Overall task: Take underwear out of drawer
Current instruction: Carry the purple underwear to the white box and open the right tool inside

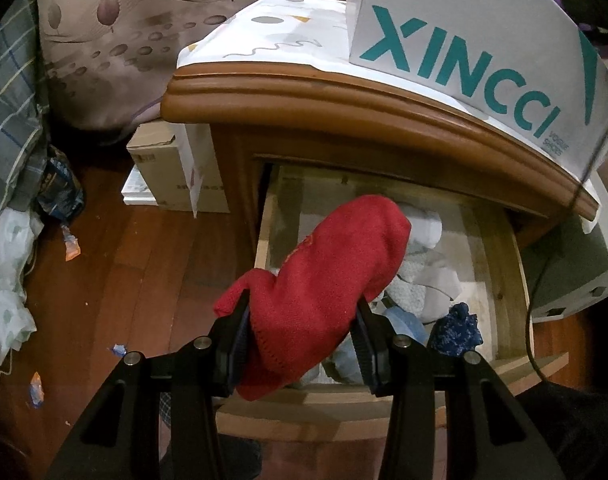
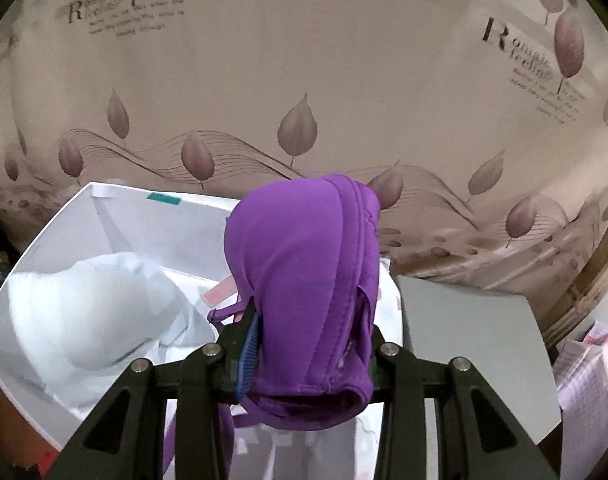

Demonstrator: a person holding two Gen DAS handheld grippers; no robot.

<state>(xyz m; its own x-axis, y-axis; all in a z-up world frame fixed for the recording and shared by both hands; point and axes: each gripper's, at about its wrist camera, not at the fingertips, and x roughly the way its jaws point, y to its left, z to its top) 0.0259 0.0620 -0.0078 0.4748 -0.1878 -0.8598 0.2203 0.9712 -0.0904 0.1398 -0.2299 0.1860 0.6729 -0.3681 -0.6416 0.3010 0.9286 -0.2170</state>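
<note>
In the left wrist view my left gripper (image 1: 301, 312) is shut on a red knitted garment (image 1: 324, 264), held above the open wooden drawer (image 1: 508, 276). Inside the drawer lie white, pale blue and dark blue patterned pieces of underwear (image 1: 424, 276). In the right wrist view my right gripper (image 2: 312, 336) is shut on a folded purple bra (image 2: 304, 280), its cup standing up between the fingers and a strap hanging below. It hovers over an open white box (image 2: 63, 216) that holds a white padded bra (image 2: 91, 308).
The nightstand top (image 1: 344, 104) carries a patterned cloth and a white shoe box with teal lettering (image 1: 464, 56). Cardboard boxes (image 1: 171, 176) stand on the wooden floor at the left, with wrappers scattered about. A leaf-printed bedsheet (image 2: 304, 80) fills the background; a grey lid (image 2: 468, 344) lies right of the box.
</note>
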